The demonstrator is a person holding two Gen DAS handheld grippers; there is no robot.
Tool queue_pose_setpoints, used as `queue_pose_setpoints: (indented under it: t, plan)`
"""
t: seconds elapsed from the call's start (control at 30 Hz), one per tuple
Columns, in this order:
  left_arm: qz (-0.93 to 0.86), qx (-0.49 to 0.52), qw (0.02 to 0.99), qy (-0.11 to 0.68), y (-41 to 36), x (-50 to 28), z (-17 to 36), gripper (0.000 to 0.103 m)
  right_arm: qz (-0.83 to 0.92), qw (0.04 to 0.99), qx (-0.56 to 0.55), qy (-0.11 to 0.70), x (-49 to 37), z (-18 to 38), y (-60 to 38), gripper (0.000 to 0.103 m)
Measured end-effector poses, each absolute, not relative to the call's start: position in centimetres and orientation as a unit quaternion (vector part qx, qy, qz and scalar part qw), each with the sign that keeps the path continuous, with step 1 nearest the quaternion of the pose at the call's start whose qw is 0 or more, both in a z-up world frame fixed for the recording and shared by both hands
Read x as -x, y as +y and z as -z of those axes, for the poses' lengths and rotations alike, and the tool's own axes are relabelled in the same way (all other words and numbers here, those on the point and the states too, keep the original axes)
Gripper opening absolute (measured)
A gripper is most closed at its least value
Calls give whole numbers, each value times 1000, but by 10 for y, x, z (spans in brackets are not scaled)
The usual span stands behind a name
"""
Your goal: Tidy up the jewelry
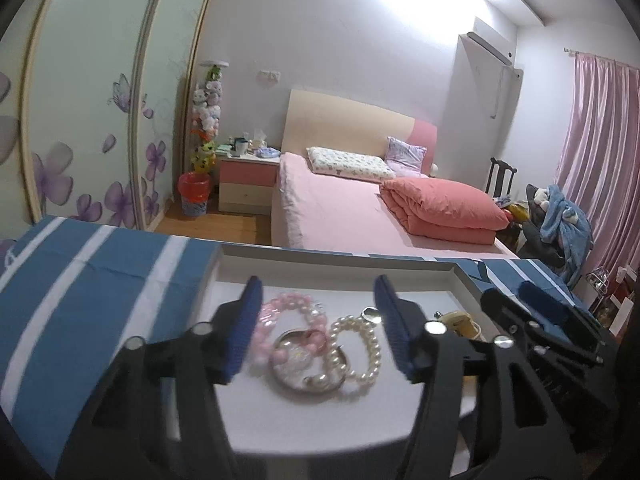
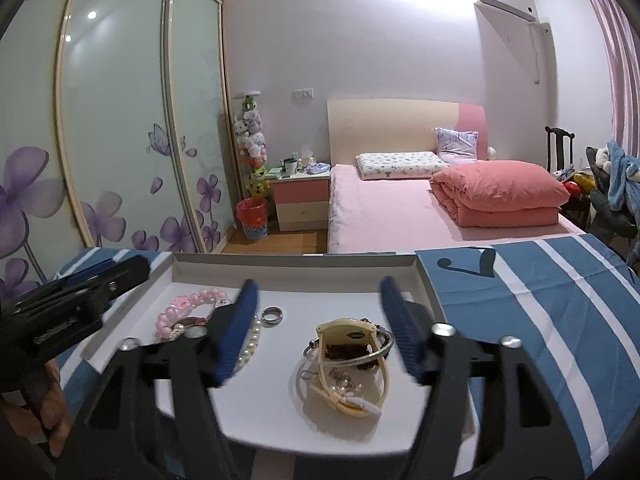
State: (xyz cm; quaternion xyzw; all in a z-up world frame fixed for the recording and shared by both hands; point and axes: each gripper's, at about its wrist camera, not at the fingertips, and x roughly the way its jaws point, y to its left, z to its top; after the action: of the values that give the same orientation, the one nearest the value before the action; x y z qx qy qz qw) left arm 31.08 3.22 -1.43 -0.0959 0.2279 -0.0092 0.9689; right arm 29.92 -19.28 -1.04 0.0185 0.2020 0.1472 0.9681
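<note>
Two hand-held grippers hover over a shallow white tray (image 2: 428, 280) on the blue-striped bench cloth (image 2: 540, 320). The left hand-held gripper (image 1: 320, 328) is spread around a pink bead bracket (image 1: 288, 308), a white pearl bracelet (image 1: 360, 344) and a round metal pendant (image 1: 304, 364), pinching nothing. The right hand-held gripper (image 2: 320, 332) is likewise spread, empty, above a cream hair clip (image 2: 348, 336) tangled with a silver bangle (image 2: 384, 344). Likely risk: closing on overlapping pieces drags several out together. A silver ring (image 2: 273, 314) lies near the right gripper's left finger and could be knocked. The tray wall limits low approaches.
</note>
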Motion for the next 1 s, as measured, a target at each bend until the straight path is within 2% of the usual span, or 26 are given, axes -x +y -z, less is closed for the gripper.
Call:
queue_pose_setpoints:
  t: [0.07,0.13,0.27,0.7,1.0]
  plan:
    - [3,96,970,222,39,-292,11,73,-151,968,-17,201,-288,8,-195,85]
    - [1,97,971,220,44,-276,8,86,-155,967,-15,200,-277,6,-196,94]
    - [-1,104,972,211,54,-239,2,99,-155,967,-9,202,-250,5,-198,101]
    - [-45,92,980,174,52,-141,2,99,-119,972,-18,202,-176,9,-220,101]
    - [-32,94,979,178,44,-109,6,99,-113,977,-13,181,-146,13,-223,101]
